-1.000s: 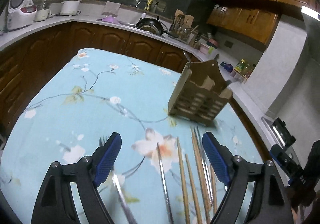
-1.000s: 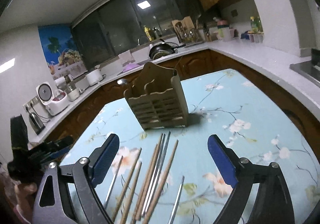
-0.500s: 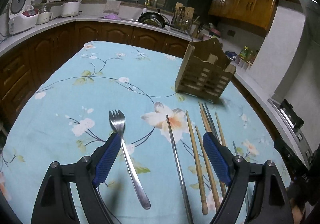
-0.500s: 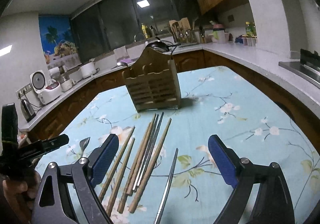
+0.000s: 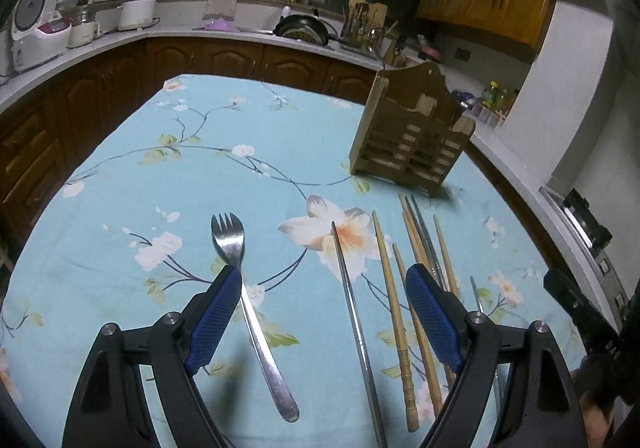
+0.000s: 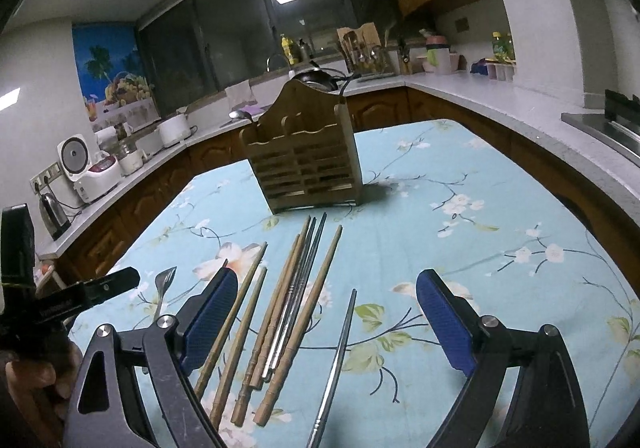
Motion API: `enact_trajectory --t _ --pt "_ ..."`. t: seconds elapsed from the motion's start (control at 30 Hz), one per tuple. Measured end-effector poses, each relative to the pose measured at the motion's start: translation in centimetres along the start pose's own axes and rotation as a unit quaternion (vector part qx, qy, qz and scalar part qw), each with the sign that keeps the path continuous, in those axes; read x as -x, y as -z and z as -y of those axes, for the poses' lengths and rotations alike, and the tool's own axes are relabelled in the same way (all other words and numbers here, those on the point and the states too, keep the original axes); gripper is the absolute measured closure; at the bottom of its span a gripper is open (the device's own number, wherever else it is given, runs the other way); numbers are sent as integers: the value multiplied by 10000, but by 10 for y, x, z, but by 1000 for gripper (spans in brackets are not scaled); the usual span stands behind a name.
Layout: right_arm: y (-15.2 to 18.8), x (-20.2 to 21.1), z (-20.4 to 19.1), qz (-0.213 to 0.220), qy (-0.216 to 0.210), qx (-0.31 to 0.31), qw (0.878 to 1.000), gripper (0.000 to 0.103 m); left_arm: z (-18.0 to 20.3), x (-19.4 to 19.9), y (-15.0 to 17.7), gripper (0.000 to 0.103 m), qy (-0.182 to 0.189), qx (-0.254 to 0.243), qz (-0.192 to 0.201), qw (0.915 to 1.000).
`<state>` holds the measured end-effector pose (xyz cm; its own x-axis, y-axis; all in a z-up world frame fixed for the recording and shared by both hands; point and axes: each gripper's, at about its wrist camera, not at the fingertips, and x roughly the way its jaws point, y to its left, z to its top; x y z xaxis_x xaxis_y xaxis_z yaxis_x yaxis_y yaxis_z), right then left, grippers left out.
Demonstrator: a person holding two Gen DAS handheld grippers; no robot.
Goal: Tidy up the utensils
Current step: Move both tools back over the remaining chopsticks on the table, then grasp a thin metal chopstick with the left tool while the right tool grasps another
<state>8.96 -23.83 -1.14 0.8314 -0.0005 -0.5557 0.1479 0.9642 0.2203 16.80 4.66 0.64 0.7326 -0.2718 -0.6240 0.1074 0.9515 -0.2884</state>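
Observation:
A wooden utensil holder (image 5: pixel 412 139) (image 6: pixel 304 163) stands upright on the floral blue tablecloth (image 5: pixel 200 167). In front of it lie several wooden chopsticks (image 5: pixel 390 288) (image 6: pixel 296 296), a few metal chopsticks (image 5: pixel 352 312) (image 6: pixel 336 360) and a steel fork (image 5: pixel 248 308), whose tines also show in the right wrist view (image 6: pixel 164 282). My left gripper (image 5: pixel 323 276) hovers open over the fork handle and one metal chopstick. My right gripper (image 6: pixel 326 280) is open above the chopstick bundle and holds nothing.
Brown cabinets and a white counter ring the table, with a rice cooker (image 6: pixel 84 163), a kettle (image 6: pixel 54 211) and a pan at the sink (image 5: pixel 302 29). A hand on the other gripper (image 6: pixel 72 300) shows at the left edge. The cloth's right half (image 6: pixel 480 248) lies bare.
The left wrist view has tipped down and drawn back, so the whole fork now shows between the jaws. The right gripper has sunk slightly toward the chopsticks. Both stay open.

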Motion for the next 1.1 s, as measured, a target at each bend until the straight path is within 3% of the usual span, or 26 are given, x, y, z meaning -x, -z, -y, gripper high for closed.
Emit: enact_trajectory --t 0.27,0.43,0.73,0.87,1.1 --pt "-17 -23 6 -266 -126 -82 9995 14 1 -24 -21 20 20 0 -383 9993" --pt "-32 -55 6 -632 -196 -114 9977 44 6 -46 -35 27 40 -55 -668 9977" --pt "-49 -126 -5 -1400 -321 -64 9896 72 14 -97 -55 55 93 -182 -1240 9921" --pt "-50 -159 -6 -1725 -253 -59 9847 80 15 -116 -59 67 99 -221 -1435 9894" --pt "-52 -192 -6 -1963 -72 34 9805 86 19 -141 -60 73 69 -341 -1629 9860"
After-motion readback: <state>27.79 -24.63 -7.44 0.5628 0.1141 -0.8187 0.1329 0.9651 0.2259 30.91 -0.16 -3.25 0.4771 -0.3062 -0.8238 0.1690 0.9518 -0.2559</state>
